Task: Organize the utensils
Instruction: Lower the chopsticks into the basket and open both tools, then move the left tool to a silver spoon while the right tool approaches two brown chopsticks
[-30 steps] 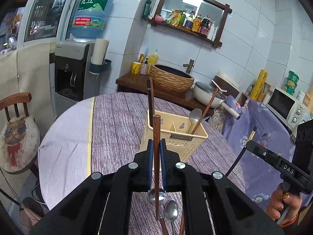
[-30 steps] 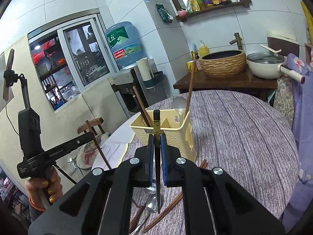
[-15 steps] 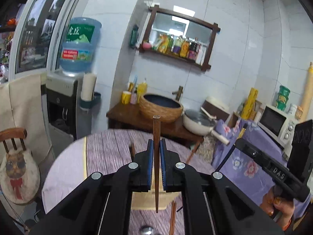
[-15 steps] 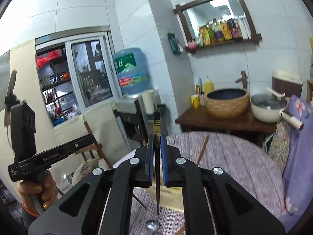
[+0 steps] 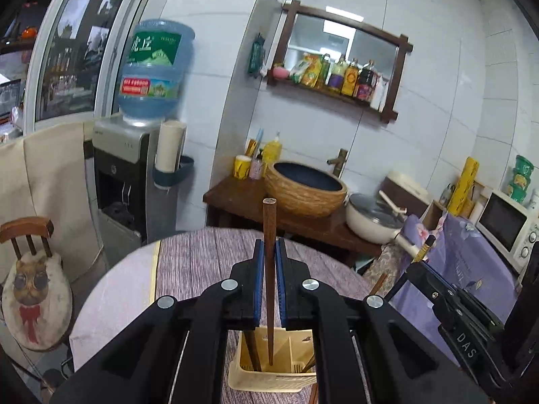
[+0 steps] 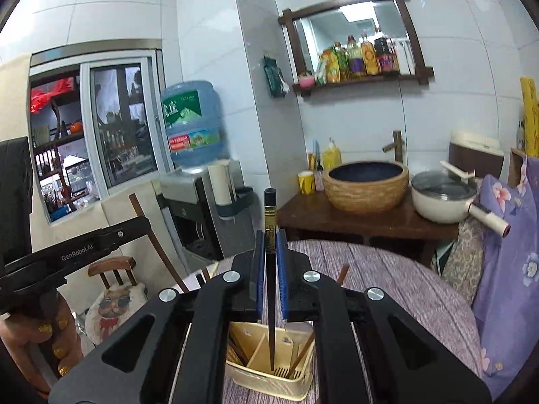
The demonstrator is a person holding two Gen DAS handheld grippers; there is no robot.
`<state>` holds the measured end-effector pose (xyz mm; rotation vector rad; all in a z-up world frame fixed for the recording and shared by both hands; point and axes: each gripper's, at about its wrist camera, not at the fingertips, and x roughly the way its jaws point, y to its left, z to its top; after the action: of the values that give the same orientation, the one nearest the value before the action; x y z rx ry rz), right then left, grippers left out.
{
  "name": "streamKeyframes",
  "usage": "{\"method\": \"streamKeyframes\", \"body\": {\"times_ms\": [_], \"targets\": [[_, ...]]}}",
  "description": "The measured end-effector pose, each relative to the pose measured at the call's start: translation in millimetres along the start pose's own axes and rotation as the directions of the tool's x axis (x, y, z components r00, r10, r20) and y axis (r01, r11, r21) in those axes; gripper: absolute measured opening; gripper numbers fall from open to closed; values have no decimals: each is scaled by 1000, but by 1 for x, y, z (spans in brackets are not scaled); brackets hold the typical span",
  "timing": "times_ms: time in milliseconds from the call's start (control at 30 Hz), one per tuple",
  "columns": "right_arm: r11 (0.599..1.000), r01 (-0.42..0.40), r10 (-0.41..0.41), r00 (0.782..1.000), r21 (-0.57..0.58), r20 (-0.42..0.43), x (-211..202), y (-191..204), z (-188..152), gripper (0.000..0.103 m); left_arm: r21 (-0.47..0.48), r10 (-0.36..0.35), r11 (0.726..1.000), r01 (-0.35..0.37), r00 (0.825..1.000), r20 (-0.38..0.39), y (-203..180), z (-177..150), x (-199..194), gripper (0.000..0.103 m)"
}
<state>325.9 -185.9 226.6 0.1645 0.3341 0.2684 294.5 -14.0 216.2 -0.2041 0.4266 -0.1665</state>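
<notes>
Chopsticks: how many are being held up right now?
2. A brown chopstick is pinched in the left gripper, a black chopstick in the right gripper. Others stand in the holder, partly hidden.

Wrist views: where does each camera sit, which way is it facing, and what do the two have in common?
Left wrist: sits on the left tool, looks along its fingers over the utensil holder toward the sink wall; that tool grips a brown chopstick; the right tool shows at right.
Right wrist: sits on the right tool, same heading; it grips a black chopstick; the left tool and a hand show at left.
Shared: the holder, round table, basin.
</notes>
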Motion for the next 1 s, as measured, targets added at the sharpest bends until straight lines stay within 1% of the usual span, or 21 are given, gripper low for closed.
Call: {"method": "streamKeyframes", "body": {"times_ms": [200, 367, 433, 500, 667, 700, 733, 767, 800, 833, 867, 933, 967, 1000], "targets": [[1000, 8, -6, 998, 28, -59, 22, -9, -32, 8, 17, 24, 1000, -23, 997, -74, 2, -34, 26, 8], [999, 13, -10, 996, 33, -91, 32, -12, -49, 8, 13, 35, 999, -34, 991, -125, 6, -52, 42, 8], [999, 16, -12, 995, 40, -102, 36, -15, -54, 8, 19, 45, 999, -43, 991, -128, 7, -59, 45, 8], [999, 22, -19, 995, 36, -94, 36, -17, -57, 8, 33, 62, 998, -59, 992, -109, 6, -62, 44, 8], [1000, 15, -15, 998, 11, -67, 30, -16, -59, 9, 40, 55, 998, -51, 993, -106, 6, -65, 39, 9], [1000, 15, -15, 998, 4, -57, 28, -15, -60, 10, 49, 59, 997, -54, 993, -100, 4, -67, 37, 12], [1000, 17, -17, 999, -3, -45, 25, -14, -60, 16, 59, 61, 997, -55, 994, -92, 3, -68, 34, 15], [1000, 22, -23, 999, -12, -34, 21, -14, -61, 23, 63, 60, 997, -55, 995, -84, 2, -70, 32, 29], [1000, 27, -27, 999, -14, -22, 16, -13, -61, 41, 63, 55, 997, -51, 996, -72, 3, -72, 26, 47], [999, 30, -30, 1000, -14, -6, 12, -13, -62, 50, 60, 53, 997, -49, 997, -62, 3, -74, 23, 54], [999, 37, -37, 999, -18, 10, 6, -13, -64, 50, 56, 51, 997, -49, 998, -44, 4, -76, 17, 60], [999, 48, -48, 999, -25, 20, -3, -11, -66, 50, 62, 59, 996, -58, 998, -24, 6, -81, 8, 65], [998, 50, -49, 999, -26, 24, -9, -11, -70, 50, 67, 65, 996, -64, 998, -15, 7, -85, 4, 73], [999, 46, -46, 999, -26, 25, -14, -10, -72, 53, 69, 72, 995, -72, 997, -6, 8, -88, 1, 82]]}}
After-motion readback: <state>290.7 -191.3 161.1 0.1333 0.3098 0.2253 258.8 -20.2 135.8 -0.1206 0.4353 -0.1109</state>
